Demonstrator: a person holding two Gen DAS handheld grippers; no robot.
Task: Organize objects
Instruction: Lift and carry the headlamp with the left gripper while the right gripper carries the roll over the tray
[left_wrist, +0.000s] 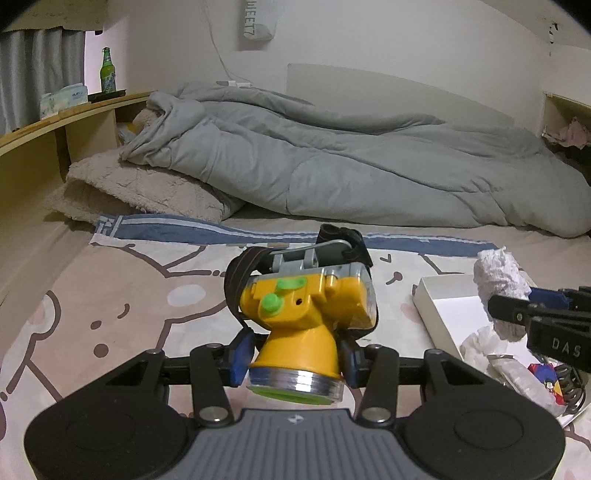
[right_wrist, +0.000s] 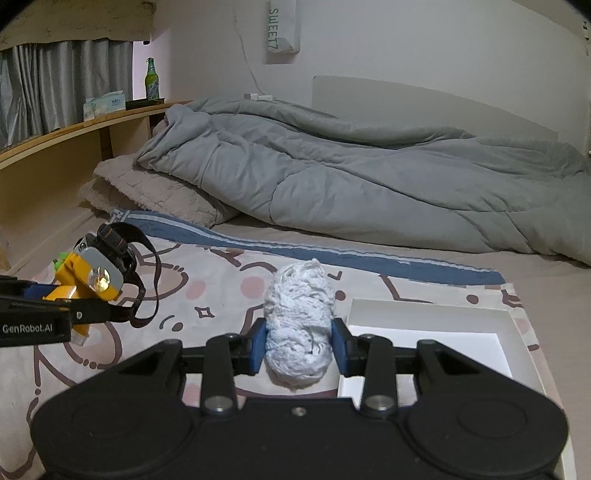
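1. Right gripper (right_wrist: 298, 345), the one in my right hand, pinches a bundle of white yarn (right_wrist: 299, 328) between its blue pads (right_wrist: 257, 345). The bundle stands with its long axis pointing away from me, up and forward along the fingers, both ends poking past the pads.

2. Left gripper (left_wrist: 295, 356), in my left hand, clamps a yellow headlamp (left_wrist: 306, 314) by the narrow neck behind its lens. The lens faces back toward me, and the black strap (left_wrist: 236, 280) loops off behind and to the left.

3. Both loads hang above the cartoon-print sheet (right_wrist: 207, 295) spread over the bed; neither touches it.

4. White box (right_wrist: 436, 332), open and shallow, lies on the sheet just to the right of my right gripper and slightly ahead. From the left wrist view its far right part holds crumpled tissue and small colourful items (left_wrist: 546, 373).

5. Judging from this, the box is where things go. My right hand is clearly nearer: the yarn sits just beside the box's left wall, so a short move rightward should bring it over the opening. My left hand would have to cross further right, past the right gripper.

6. Farther back, a rumpled grey duvet (right_wrist: 351, 177) covers the bed.

7. Farthest, a wooden shelf (right_wrist: 92, 122) on the left carries a green bottle (right_wrist: 151, 79).
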